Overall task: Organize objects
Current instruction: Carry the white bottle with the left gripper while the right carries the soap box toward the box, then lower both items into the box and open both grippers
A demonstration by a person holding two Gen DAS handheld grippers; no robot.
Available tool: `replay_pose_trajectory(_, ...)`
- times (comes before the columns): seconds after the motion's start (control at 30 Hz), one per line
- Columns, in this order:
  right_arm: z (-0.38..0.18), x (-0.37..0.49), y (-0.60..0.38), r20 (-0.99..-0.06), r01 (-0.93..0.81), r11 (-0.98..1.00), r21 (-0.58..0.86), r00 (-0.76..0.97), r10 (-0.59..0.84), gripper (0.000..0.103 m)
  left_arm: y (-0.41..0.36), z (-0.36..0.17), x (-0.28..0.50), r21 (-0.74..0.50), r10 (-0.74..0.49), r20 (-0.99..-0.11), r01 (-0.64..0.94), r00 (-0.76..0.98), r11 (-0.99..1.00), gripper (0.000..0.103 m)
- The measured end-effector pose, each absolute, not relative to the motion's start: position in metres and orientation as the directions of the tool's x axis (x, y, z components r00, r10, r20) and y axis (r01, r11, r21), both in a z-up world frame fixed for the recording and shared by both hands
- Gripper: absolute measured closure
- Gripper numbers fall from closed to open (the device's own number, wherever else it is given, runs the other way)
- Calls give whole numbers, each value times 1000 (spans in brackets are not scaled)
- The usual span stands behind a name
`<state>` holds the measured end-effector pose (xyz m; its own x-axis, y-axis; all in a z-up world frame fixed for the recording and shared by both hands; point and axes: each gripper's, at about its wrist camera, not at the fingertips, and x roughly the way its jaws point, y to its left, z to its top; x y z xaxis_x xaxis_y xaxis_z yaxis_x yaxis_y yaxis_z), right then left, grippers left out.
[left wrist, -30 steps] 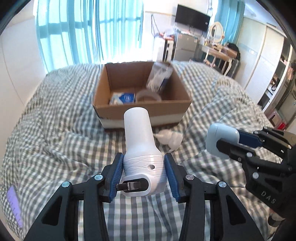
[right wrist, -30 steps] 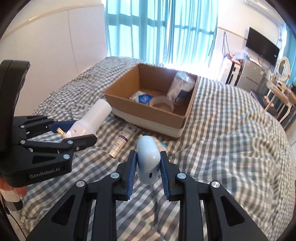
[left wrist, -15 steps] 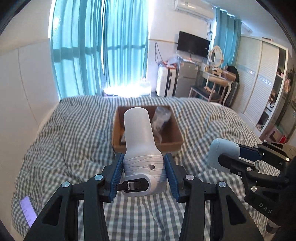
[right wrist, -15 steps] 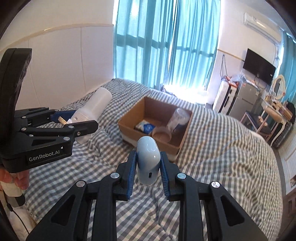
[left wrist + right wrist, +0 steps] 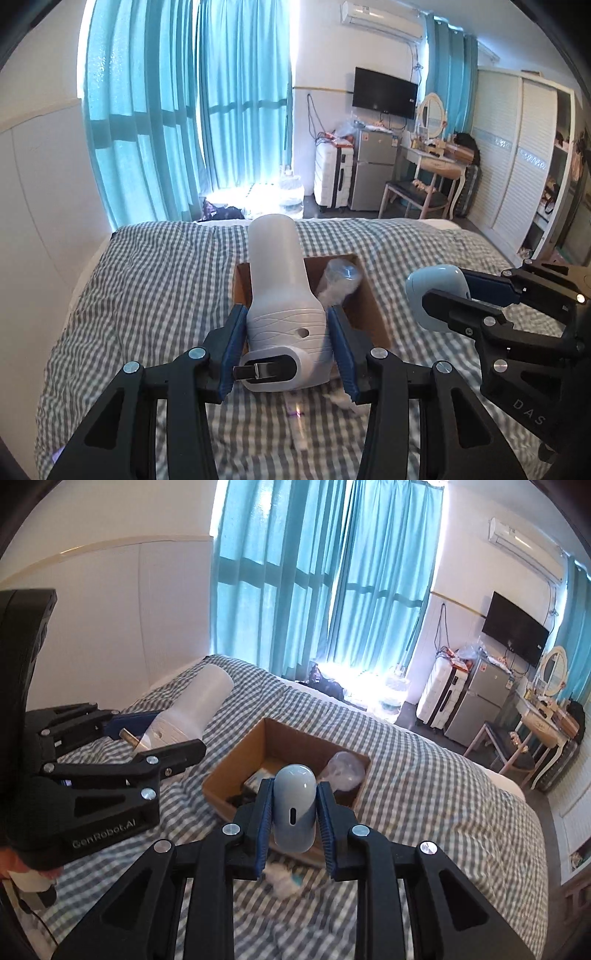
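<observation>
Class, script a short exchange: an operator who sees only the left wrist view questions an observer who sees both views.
Operator: The white plastic bottle in the left gripper hides part of the brown cardboard box. Anything in there?
Observer: The right wrist view shows a flat blue-and-white packet on the box floor.
Operator: I see the pale blue rounded case side-on. Is the right gripper gripping it properly?
Observer: Yes, both blue pads press its sides.
</observation>
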<state>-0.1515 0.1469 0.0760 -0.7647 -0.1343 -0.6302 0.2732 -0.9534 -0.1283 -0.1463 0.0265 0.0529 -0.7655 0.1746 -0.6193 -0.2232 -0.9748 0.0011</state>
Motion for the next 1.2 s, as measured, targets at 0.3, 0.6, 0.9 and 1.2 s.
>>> replay_pose_trajectory(0.3, 38, -243, 151, -672, 256, -965, -62, -725, -149, 80, 28, 4, -230, 14, 183, -675, -260, -715, -965, 57)
replay_pose_trajectory(0.6, -30, -306, 170, -743, 231, -973, 11, -649, -163, 80, 43, -64, -284, 42, 188, -738, -322, -648, -946, 57)
replay_pose_trajectory(0.9, -68, -316, 179, -768, 239, -968, 78, -605, -211, 80, 40, -95, -302, 5, 229, -752, -352, -619, -936, 57)
replay_pose_trajectory(1.2, -53, -301, 182, -739, 211, -972, 102, -638, -216, 44, 31, -84, -288, -9, 224, -751, -330, -621, -944, 36)
